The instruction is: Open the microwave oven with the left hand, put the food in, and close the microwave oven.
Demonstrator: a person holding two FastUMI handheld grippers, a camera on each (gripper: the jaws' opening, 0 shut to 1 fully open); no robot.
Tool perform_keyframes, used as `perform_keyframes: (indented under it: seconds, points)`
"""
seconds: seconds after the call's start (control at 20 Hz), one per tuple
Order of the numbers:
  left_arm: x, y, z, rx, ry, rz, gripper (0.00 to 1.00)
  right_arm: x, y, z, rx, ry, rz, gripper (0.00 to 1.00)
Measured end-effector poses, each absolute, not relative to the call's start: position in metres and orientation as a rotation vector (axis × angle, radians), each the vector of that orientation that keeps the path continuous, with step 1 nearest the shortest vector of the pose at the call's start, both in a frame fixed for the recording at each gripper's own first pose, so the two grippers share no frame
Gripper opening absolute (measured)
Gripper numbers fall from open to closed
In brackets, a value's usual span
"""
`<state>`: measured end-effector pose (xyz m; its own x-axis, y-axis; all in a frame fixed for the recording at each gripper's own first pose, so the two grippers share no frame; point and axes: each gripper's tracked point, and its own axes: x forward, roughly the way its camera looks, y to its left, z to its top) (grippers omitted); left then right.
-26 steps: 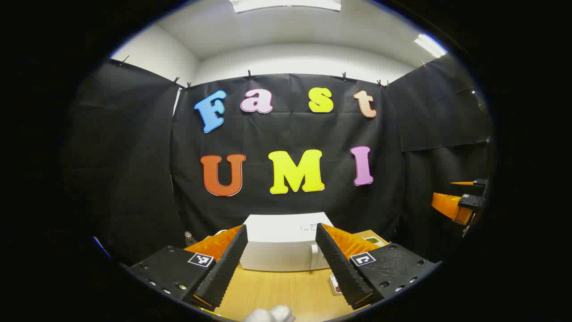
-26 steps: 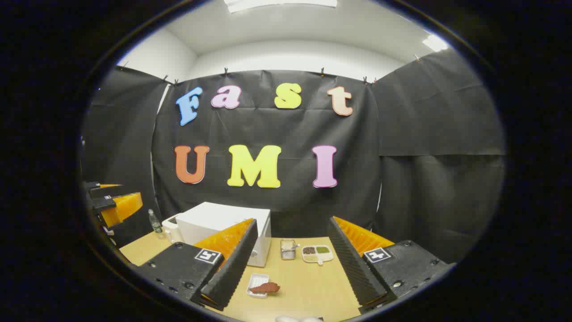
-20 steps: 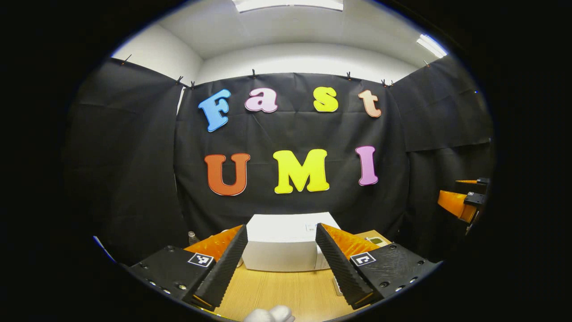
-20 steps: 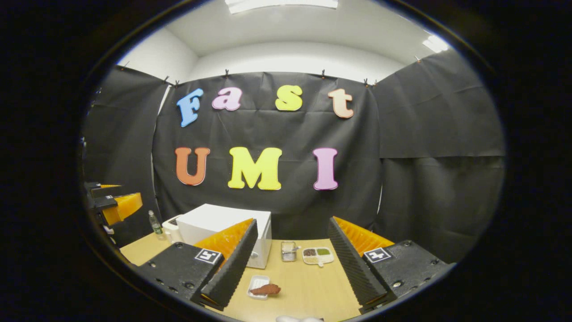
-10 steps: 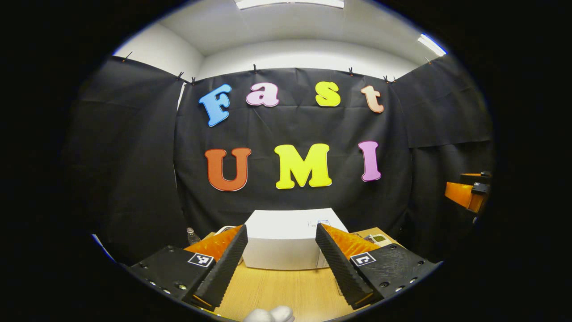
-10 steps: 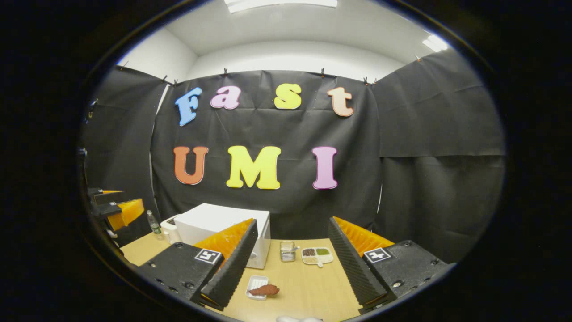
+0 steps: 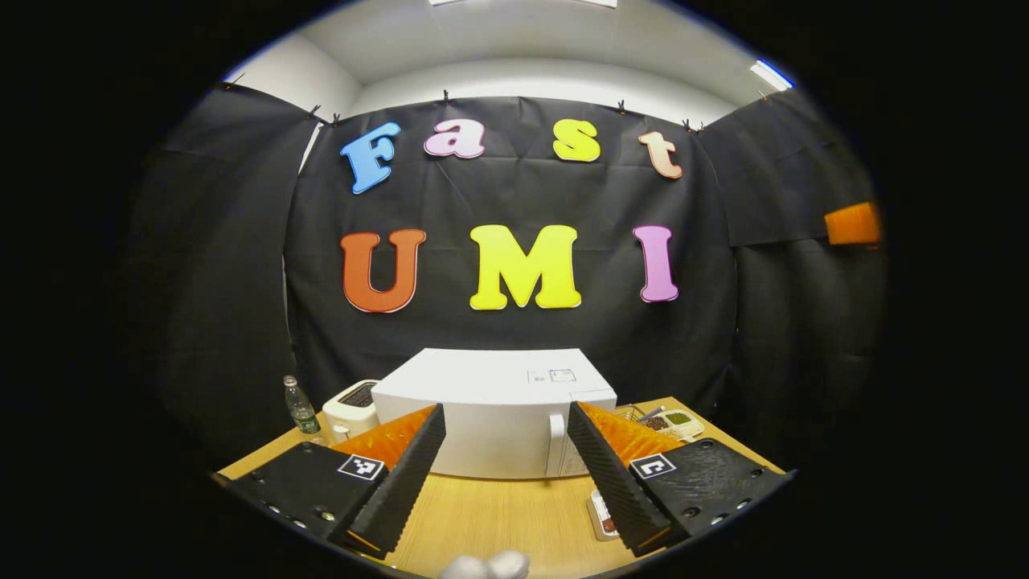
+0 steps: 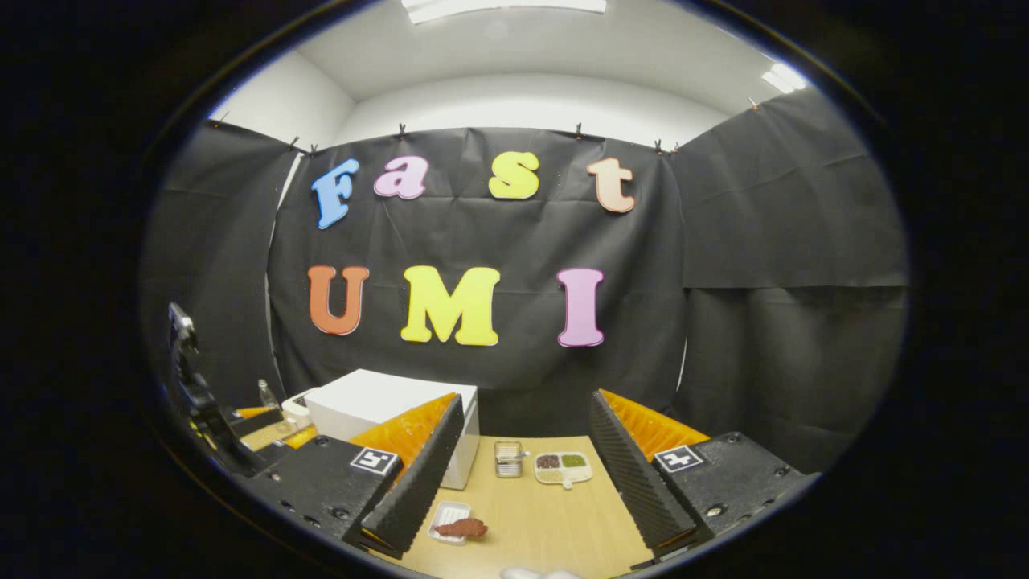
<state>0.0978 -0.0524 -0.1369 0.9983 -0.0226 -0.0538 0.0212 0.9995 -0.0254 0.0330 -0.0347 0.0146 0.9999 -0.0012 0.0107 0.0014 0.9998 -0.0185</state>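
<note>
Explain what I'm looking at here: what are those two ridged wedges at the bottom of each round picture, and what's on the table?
Those wedges are the two fingers of a hand-held gripper; a person carries one in each hand, with a camera riding on each. In the left gripper view, the left gripper is open and empty, facing the closed white box-shaped microwave oven on the light wooden table. In the right gripper view, the right gripper is open and empty too; between its fingers lies a small white tray with a reddish-brown piece of food. Farther back sit a small metal container and a divided white dish of seasonings.

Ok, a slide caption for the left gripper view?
Open left gripper faces the closed white microwave on the wooden table.
</note>
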Motion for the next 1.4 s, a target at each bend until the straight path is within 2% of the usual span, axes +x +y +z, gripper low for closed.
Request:
perform_keyframes:
  seconds: [0.3, 0.35, 0.4, 0.7, 1.0, 1.05, 1.1, 1.15, 1.2, 1.25, 1.3, 1.4]
  points:
    - [0.153, -0.098, -0.212, -0.029, 0.096, -0.074, 0.95, 0.044, -0.042, 0.005, -0.064, 0.010, 0.005, 0.91]
    - [0.165, -0.107, -0.224, -0.020, 0.102, -0.085, 0.95, 0.046, -0.044, 0.003, -0.065, 0.010, 0.005, 1.00]
    - [0.177, -0.112, -0.232, -0.008, 0.096, -0.090, 0.95, 0.049, -0.045, 0.002, -0.066, 0.010, 0.003, 0.96]
    - [0.244, -0.128, -0.297, -0.039, 0.189, -0.073, 0.95, 0.059, -0.059, -0.009, -0.084, 0.050, -0.029, 0.95]
    - [0.273, -0.126, -0.314, -0.044, 0.207, -0.066, 0.95, 0.066, -0.071, -0.023, -0.120, 0.097, -0.065, 0.96]
    - [0.274, -0.124, -0.314, -0.041, 0.206, -0.063, 0.88, 0.066, -0.069, -0.027, -0.115, 0.107, -0.059, 0.96]
    - [0.276, -0.122, -0.315, -0.042, 0.204, -0.058, 0.95, 0.067, -0.067, -0.032, -0.116, 0.119, -0.048, 0.96]
    - [0.277, -0.122, -0.314, -0.047, 0.201, -0.057, 0.95, 0.067, -0.066, -0.036, -0.121, 0.130, -0.041, 0.96]
    - [0.277, -0.120, -0.316, -0.043, 0.206, -0.054, 0.90, 0.067, -0.068, -0.036, -0.124, 0.133, -0.041, 0.96]
    - [0.278, -0.119, -0.317, -0.041, 0.207, -0.057, 0.75, 0.068, -0.069, -0.035, -0.123, 0.131, -0.041, 1.00]
    - [0.279, -0.119, -0.318, -0.041, 0.212, -0.061, 0.85, 0.068, -0.070, -0.034, -0.123, 0.129, -0.043, 0.96]
    - [0.281, -0.127, -0.318, -0.065, 0.216, -0.101, 0.85, 0.067, -0.070, -0.034, -0.126, 0.126, -0.043, 0.96]
